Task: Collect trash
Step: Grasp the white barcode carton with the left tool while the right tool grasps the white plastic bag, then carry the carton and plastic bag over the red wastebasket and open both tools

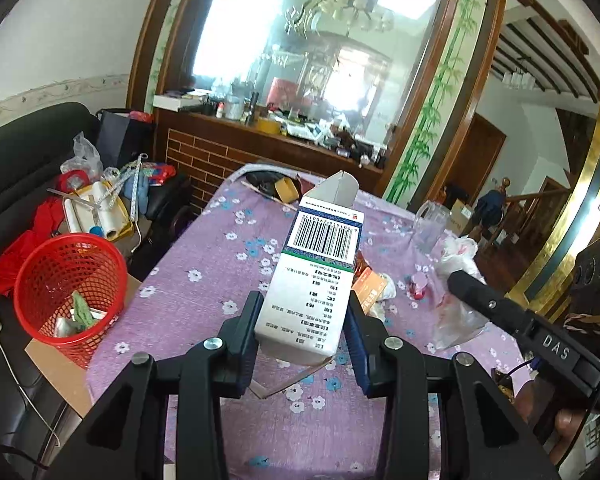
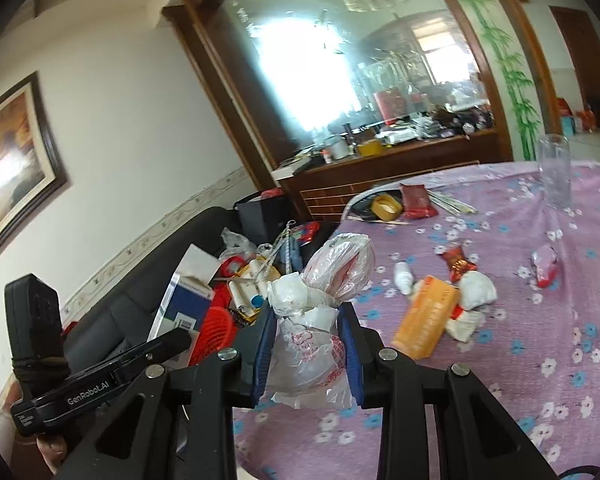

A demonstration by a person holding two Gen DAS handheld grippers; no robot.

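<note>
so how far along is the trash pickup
Partly done: the red basket already holds some scraps. In hand: the left tongs grip a white carton, the right tongs a plastic bag. Left on the table: an orange box, crumpled tissue and red wrappers.

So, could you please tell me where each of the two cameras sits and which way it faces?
Left wrist: on the left gripper, looking down its fingers at the white carton it clamps, the floral tablecloth and red mesh basket; the right gripper shows at right.
Right wrist: on the right gripper, facing the plastic bag it clamps; the left gripper shows at left.
Shared: tablecloth, basket, orange box, big mirror.
</note>
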